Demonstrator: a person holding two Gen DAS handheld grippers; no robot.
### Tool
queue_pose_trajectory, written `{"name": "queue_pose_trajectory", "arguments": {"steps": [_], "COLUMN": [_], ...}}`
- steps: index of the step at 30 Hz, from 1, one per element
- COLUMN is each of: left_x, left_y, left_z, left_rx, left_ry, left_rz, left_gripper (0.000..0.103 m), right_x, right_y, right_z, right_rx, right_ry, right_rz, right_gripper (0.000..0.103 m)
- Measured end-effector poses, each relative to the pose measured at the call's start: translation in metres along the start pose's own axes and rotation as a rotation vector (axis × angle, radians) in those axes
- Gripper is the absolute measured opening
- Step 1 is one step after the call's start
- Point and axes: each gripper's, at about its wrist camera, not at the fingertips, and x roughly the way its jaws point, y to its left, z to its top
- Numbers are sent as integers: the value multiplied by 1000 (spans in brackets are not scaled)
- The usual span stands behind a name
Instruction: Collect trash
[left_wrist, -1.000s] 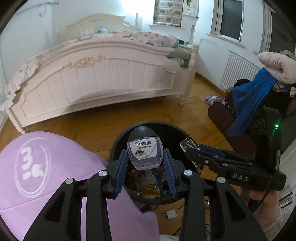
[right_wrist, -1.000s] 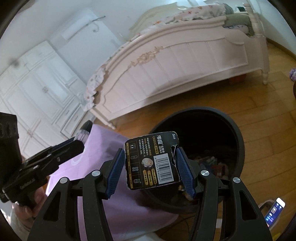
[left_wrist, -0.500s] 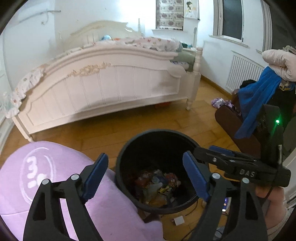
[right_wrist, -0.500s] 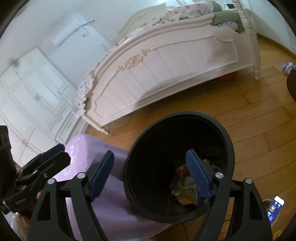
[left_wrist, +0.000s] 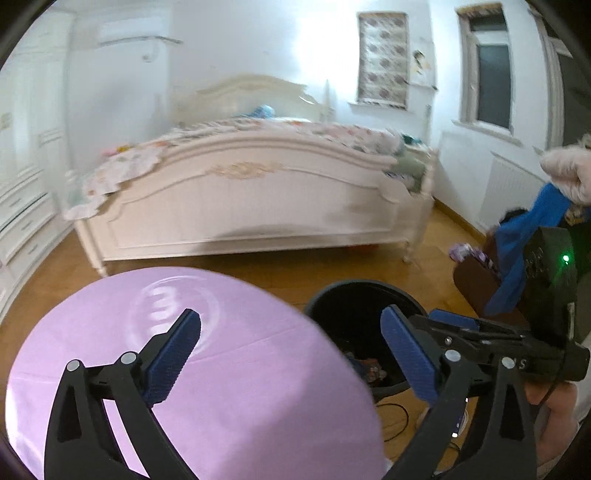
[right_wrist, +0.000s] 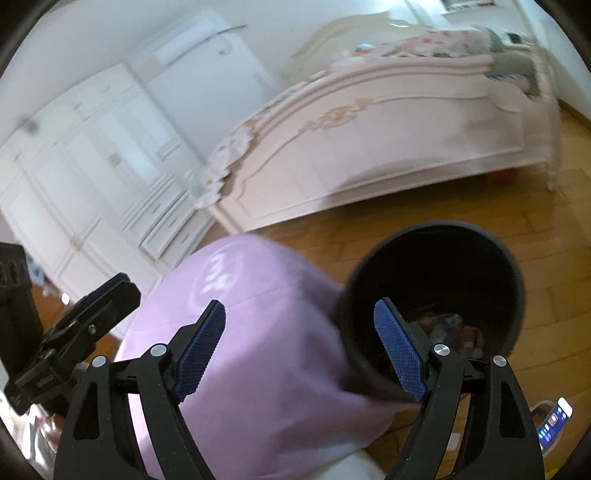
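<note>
Both tongs are empty now. The left tongs (left_wrist: 291, 350) are opening to their widest with nothing between the blue pads, where a second ago they pinched a small eye-drop bottle over the bin. The right tongs (right_wrist: 299, 350) stand released and wide too; the battery card they held a second ago is gone from them. Both items have evidently dropped into the black trash bin (left_wrist: 364, 295), so this pair of pieces is collected, and both hands have pulled back and up from the rim.

The bin stands on the wooden floor (right_wrist: 480, 214), just beside the round lilac surface (left_wrist: 184, 369), and in the right wrist view its mouth (right_wrist: 436, 266) lies under the right-hand pad. Some coloured litter (right_wrist: 450, 328) shows at the bottom, but the bottle and card cannot be picked out among it; the far inside is too dark.

The frames are smeared by motion, so the bed (left_wrist: 251, 188) and the wardrobe (right_wrist: 85, 166) read only roughly. No further trash shows on the lilac surface, though the tongs' arms cover its near part. A phone (right_wrist: 554, 417) lies by the frame edge, partly cut off.
</note>
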Motion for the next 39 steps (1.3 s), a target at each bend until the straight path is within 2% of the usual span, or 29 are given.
{"name": "queue_pose_trajectory", "arguments": {"steps": [4,8,13,15,18,26,39], "left_x": [-33,-72,-109,-120,-134,-152,-155], "left_y": [34,72,110,120,134,152,149], "left_z": [-14,-31,-56,-67,-82,-110,-111], "left_rx": [-51,-104,-167,-191,-221,-286,-278], "left_ry": [-31,-80,-110,-118,-127,-129,-127], "left_rz": [68,176,270,308,340,361,364], "left_gripper": [97,97,97,97,97,97,97], "right_x": [4,7,3,1,1,-13,-43], "right_y": [57,116,180,198,217,241,237], "right_z": [-8,-21,-41,-50,-60,-86,-107], "right_rx": [-99,-215,-320,-349,-373,-439,-464], "right_ry": [18,8,-86,-140,-175,-261,-315], "right_rz": [13,21,23,28,26,-34,-55], "right_gripper": [83,87,98,98,98,98,98]}}
